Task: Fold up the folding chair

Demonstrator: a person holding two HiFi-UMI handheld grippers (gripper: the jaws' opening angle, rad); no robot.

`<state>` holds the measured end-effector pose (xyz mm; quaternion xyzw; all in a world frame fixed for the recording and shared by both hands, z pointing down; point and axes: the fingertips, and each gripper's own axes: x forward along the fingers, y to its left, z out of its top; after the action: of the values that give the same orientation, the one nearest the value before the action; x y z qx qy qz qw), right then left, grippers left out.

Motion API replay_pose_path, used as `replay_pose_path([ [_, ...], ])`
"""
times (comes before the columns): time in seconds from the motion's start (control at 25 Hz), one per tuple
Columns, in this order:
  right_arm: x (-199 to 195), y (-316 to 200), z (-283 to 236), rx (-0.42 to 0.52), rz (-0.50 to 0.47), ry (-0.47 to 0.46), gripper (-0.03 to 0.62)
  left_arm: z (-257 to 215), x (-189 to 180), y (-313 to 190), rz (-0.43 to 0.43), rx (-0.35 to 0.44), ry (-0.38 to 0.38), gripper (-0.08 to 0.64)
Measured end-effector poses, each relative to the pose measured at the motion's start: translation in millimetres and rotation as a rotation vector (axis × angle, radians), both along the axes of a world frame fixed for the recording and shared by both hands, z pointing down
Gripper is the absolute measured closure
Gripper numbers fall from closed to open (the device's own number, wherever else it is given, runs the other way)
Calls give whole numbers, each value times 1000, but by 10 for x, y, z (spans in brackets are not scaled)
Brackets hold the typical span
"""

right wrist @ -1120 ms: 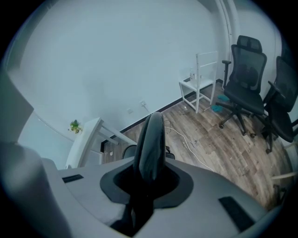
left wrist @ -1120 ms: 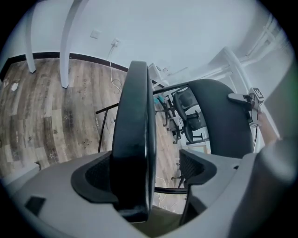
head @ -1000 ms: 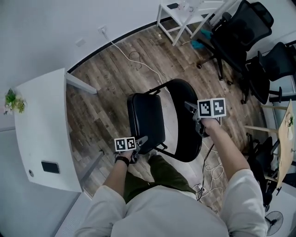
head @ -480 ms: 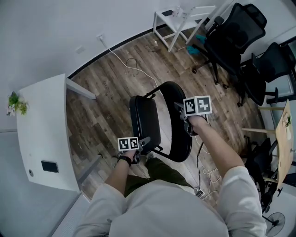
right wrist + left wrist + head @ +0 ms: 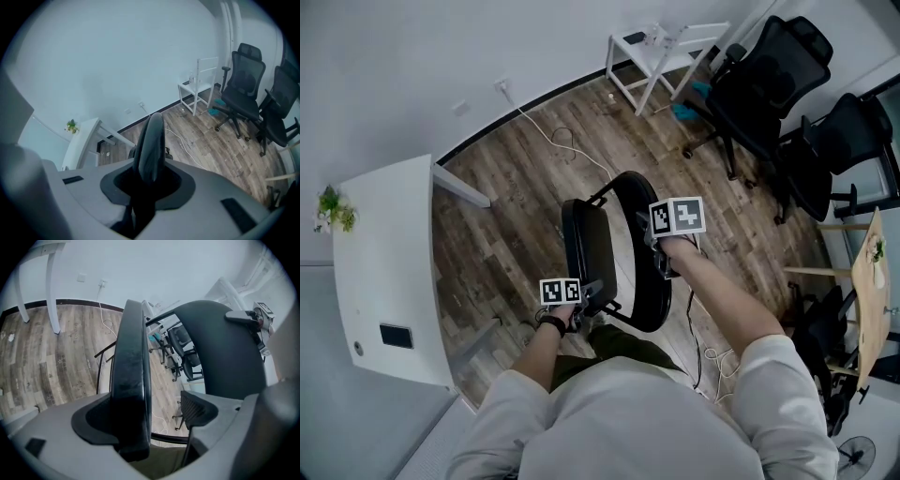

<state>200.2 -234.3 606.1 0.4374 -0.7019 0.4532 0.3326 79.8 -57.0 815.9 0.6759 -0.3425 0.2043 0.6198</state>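
The seat (image 5: 586,248) has swung up nearly against the backrest (image 5: 643,292), with the left gripper (image 5: 592,290) fingers wide around it and the right gripper (image 5: 657,249) fingers clamping the backrest, so the chair looks almost folded.

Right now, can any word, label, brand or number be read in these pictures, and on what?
None can be read.
Marker cube of the left gripper: black-and-white squares, no letters.
Marker cube of the right gripper: the same.
Folding chair: no label showing.
Dark slab on the white table: too small to tell.
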Motion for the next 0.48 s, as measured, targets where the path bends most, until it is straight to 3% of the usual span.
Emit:
replay_pose_path([
  [0.48,-123,12,-95,-3,15,20,508,-203,433,-18,67,30,60,129],
])
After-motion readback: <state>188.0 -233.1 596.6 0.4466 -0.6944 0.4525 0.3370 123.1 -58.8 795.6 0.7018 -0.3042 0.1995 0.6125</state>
